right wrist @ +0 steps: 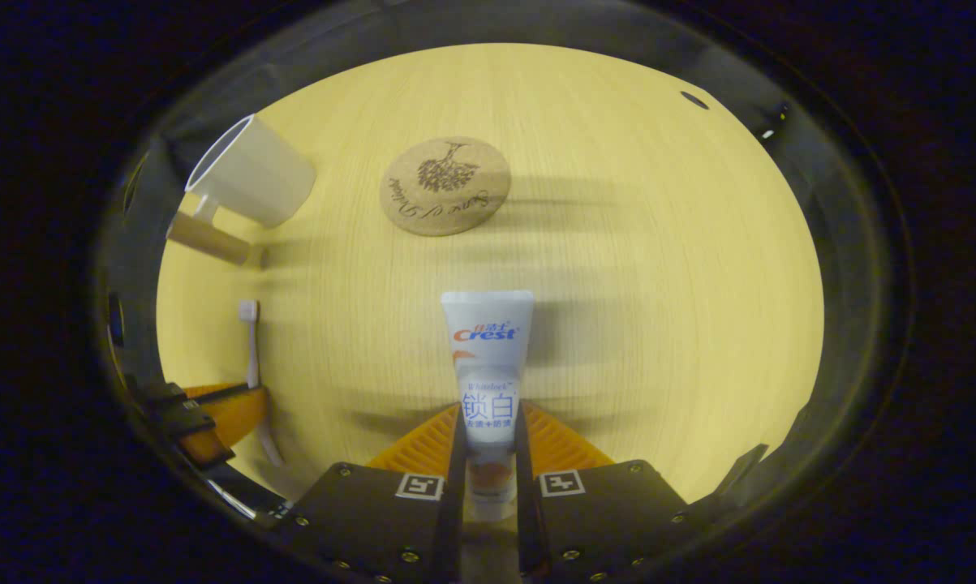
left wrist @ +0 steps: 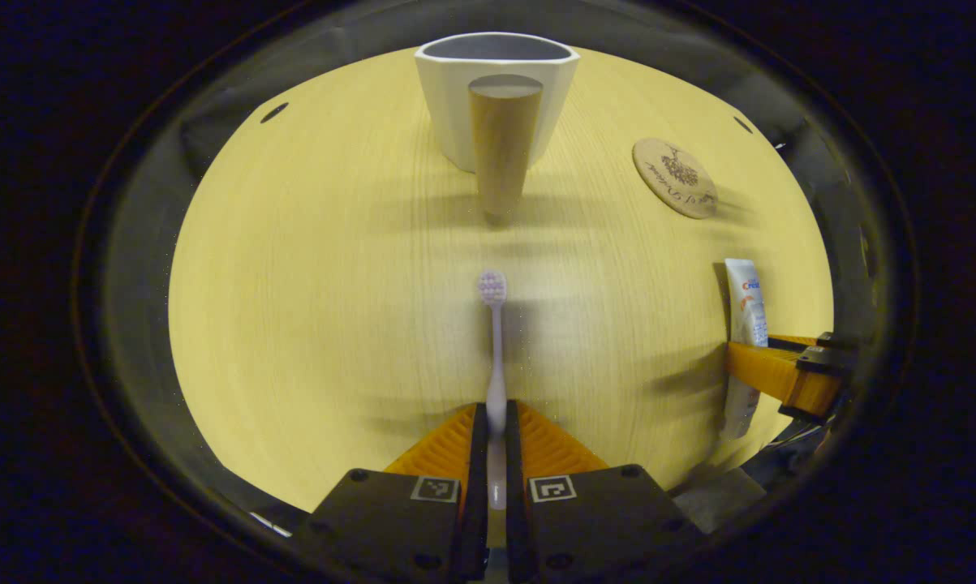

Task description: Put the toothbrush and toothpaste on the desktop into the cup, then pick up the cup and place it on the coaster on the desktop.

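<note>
In the left gripper view my left gripper [left wrist: 496, 422] is shut on the handle of a pale toothbrush [left wrist: 494, 341], whose bristle head points toward the white cup [left wrist: 496, 89] with its wooden handle [left wrist: 502, 150] straight ahead. The right gripper [left wrist: 780, 373] shows at the right edge, on the toothpaste tube [left wrist: 745, 316]. In the right gripper view my right gripper [right wrist: 488, 438] is shut on the white toothpaste tube [right wrist: 488, 357]. The cork coaster [right wrist: 445, 185] lies beyond it, the cup [right wrist: 248, 178] at far left, and the toothbrush [right wrist: 251, 341] with the left gripper [right wrist: 212, 414] at lower left.
The light wooden desktop [left wrist: 333, 308] carries everything. The cork coaster [left wrist: 676, 177] sits to the right of the cup in the left gripper view. Dark holes mark the desktop's far corners [left wrist: 274, 112].
</note>
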Demonstrator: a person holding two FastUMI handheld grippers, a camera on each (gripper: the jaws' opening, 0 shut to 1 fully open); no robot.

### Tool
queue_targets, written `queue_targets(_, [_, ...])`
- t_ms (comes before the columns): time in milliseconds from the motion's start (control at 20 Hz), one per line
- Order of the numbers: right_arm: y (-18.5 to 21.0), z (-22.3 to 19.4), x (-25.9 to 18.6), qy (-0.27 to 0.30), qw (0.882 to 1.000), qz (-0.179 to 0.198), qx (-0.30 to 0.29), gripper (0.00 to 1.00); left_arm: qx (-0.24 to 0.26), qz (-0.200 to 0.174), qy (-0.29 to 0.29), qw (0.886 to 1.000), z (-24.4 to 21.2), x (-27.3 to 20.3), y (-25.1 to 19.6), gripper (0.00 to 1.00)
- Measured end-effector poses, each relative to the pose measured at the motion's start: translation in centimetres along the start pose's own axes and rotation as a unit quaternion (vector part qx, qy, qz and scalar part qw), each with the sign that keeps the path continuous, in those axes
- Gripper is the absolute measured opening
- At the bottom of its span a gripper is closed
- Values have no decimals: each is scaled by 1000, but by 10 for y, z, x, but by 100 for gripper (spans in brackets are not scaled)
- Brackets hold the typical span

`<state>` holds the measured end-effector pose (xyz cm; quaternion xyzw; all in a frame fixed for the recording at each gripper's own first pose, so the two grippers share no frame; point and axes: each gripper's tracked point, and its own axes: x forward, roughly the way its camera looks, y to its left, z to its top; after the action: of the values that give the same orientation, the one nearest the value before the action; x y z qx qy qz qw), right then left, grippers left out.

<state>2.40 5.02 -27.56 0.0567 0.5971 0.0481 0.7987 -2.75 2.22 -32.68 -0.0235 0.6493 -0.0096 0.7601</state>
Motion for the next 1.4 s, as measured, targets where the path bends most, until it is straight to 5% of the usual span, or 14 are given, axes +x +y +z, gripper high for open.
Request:
queue_targets(100, [0,2,-1,-5,1000,16,9,28,-3,-2,-6,1000,2,1,1,23])
queue_targets(150, [1,3,-1,-6,1000,24,13,29,-1,-3,-6,1000,1,0,0,12])
queue_targets(500, [5,-8,-10,-33,998,45,12,25,9,-12,-55,998,8,-11,-4,12])
queue_targets(850, [14,6,-46,-122,991,55,-11,25,15,-13,-136,990,19,-50,-7,12])
queue_targets(1100, [25,24,-77,-199,977,76,-15,25,-3,-19,-195,981,28,-88,-2,13])
queue_targets(1400, [43,55,-123,-303,945,121,-11,25,-18,-24,-290,957,52,-144,10,12])
